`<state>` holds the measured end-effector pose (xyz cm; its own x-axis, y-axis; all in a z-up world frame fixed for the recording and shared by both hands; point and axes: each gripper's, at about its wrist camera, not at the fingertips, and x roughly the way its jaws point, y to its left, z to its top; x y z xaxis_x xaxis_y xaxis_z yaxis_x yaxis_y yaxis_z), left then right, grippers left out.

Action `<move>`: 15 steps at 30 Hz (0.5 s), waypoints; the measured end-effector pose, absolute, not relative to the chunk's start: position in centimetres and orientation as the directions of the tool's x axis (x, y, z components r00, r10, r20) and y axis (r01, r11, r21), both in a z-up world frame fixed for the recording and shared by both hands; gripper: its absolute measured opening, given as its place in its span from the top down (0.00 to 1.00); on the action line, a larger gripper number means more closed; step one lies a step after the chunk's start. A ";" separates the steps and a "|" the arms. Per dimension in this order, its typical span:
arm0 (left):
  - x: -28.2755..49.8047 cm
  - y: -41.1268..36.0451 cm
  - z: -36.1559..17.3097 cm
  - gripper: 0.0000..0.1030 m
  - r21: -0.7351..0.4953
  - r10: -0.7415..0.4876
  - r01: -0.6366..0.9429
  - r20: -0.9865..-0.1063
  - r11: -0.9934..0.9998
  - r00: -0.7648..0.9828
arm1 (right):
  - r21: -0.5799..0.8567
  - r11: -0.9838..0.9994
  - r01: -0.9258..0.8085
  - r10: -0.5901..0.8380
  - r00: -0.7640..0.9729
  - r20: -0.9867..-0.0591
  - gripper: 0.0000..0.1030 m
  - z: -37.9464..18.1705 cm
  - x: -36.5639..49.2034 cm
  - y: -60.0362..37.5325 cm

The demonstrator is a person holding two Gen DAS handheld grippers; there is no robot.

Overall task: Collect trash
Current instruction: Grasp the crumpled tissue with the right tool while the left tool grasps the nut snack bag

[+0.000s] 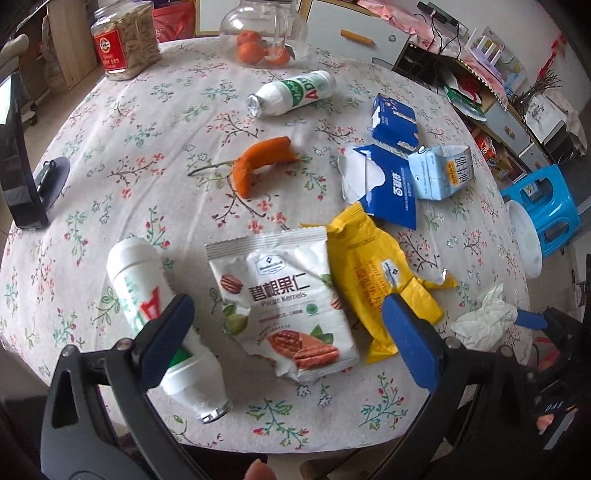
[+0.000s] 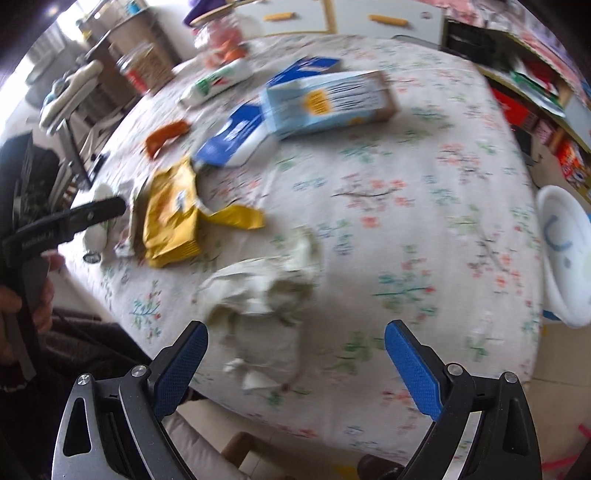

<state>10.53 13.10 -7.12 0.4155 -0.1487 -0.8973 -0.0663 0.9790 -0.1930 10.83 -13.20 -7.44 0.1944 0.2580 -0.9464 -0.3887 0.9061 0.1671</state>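
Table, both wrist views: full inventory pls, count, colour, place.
Tablecloth: 1, white floral, covers table.
Bottles: 2, white-green, lying; near one by left gripper, far one at back.
Pecan bag: 1, white, front centre.
Yellow bag: 1, right of pecan bag.
Peel: 1, orange, centre.
Blue cartons: 2, torn;, right.
Milk carton: 1, pale blue, right.
Tissue: 1, white, crumpled, front right.
Jar: 1, red label, back left.
Glass jug: 1, clear, back.
Bin: 1, white, off table's right.
Left gripper: open.
Right gripper: open.
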 end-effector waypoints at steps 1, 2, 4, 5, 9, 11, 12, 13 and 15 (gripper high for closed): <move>10.5 13.2 -7.4 0.02 -0.197 -0.151 -0.070 -0.899 0.978 0.410 | 0.168 0.902 -0.398 0.258 0.185 -0.948 0.05 -7.8 10.7 -12.6; 10.5 13.4 -7.6 0.02 -0.201 -0.156 -0.072 -0.900 0.977 0.406 | 0.167 0.900 -0.402 0.256 0.180 -0.950 0.05 -8.1 10.7 -12.2; 10.5 13.6 -7.8 0.02 -0.211 -0.164 -0.075 -0.901 0.975 0.402 | 0.155 0.902 -0.404 0.243 0.176 -0.954 0.05 -8.8 10.8 -11.5; 10.5 13.7 -7.8 0.02 -0.221 -0.173 -0.075 -0.898 0.972 0.404 | 0.151 0.904 -0.399 0.237 0.176 -0.956 0.06 -9.0 10.9 -11.3; 11.0 14.0 -7.9 0.07 -0.218 -0.171 -0.070 -0.895 0.974 0.411 | 0.167 0.914 -0.369 0.246 0.178 -0.953 0.17 -9.4 11.8 -11.0; 11.5 14.0 -8.3 0.14 -0.213 -0.167 -0.074 -0.902 0.974 0.398 | 0.177 0.915 -0.364 0.255 0.179 -0.950 0.25 -9.3 12.2 -11.1; 11.7 14.0 -8.6 0.19 -0.213 -0.168 -0.077 -0.906 0.974 0.388 | 0.182 0.915 -0.361 0.260 0.182 -0.948 0.31 -9.2 12.3 -11.1; 11.9 14.0 -8.8 0.23 -0.214 -0.169 -0.080 -0.909 0.974 0.382 | 0.185 0.914 -0.360 0.263 0.182 -0.947 0.35 -9.2 12.5 -11.2; 12.2 13.7 -8.9 0.27 -0.178 -0.136 -0.073 -0.912 0.981 0.387 | 0.193 0.913 -0.360 0.271 0.180 -0.946 0.43 -9.1 12.8 -11.2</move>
<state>12.19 13.71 -8.88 0.3875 -0.1363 -0.9118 -0.0728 0.9814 -0.1777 12.78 -11.20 -9.07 0.1798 0.2711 -0.9456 -0.3597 0.9128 0.1933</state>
